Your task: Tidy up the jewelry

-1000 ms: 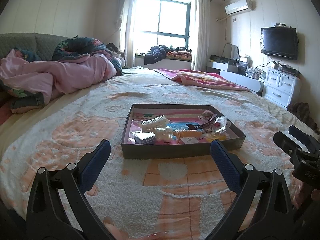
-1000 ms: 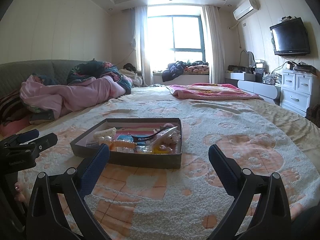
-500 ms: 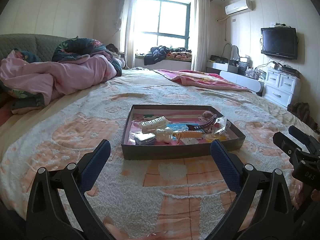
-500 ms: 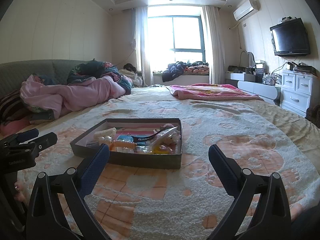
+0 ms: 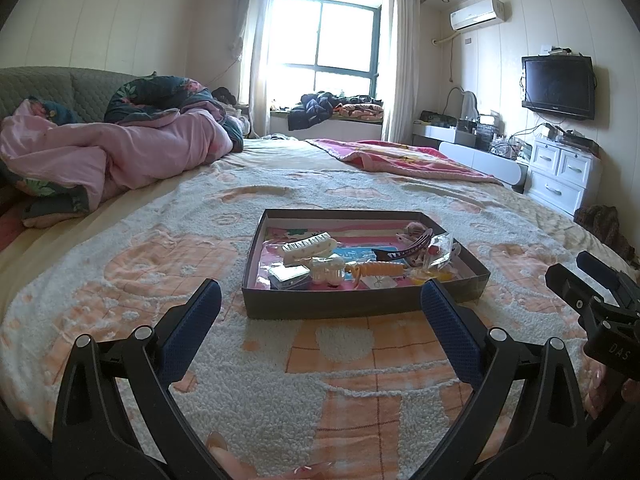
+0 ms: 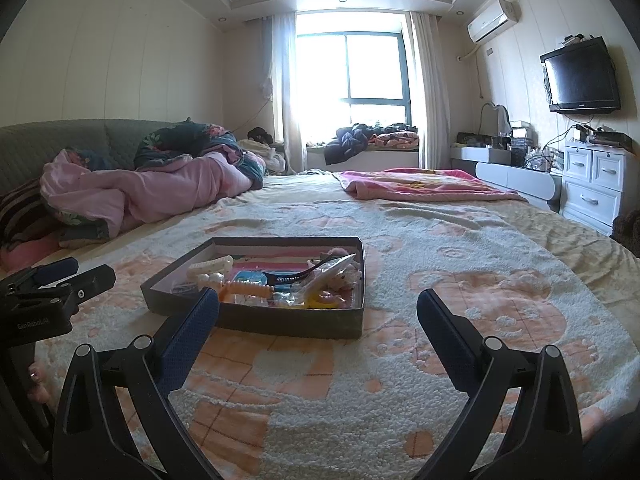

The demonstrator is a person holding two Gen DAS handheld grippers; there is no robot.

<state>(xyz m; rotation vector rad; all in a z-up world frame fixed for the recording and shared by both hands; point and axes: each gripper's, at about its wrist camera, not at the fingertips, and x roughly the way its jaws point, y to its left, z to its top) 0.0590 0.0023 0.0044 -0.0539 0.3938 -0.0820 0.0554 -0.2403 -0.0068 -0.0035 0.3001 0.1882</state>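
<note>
A shallow dark cardboard box (image 5: 360, 305) sits on the bed and also shows in the right wrist view (image 6: 288, 322). It holds several hair clips and trinkets: a white clip (image 5: 306, 245), a pearl clip (image 5: 328, 270), an orange clip (image 5: 378, 269), a dark claw clip (image 5: 404, 246) and a clear bag (image 5: 438, 254). My left gripper (image 5: 320, 312) is open and empty, just short of the box's near wall. My right gripper (image 6: 318, 316) is open and empty, near the box's front right corner.
The bed is covered by a fuzzy cream and orange blanket (image 5: 200, 280). A pink quilt (image 5: 120, 156) is heaped at the far left, a pink blanket (image 5: 400, 156) at the far right. White drawers (image 5: 560, 176) and a wall TV (image 5: 558, 86) stand right of the bed.
</note>
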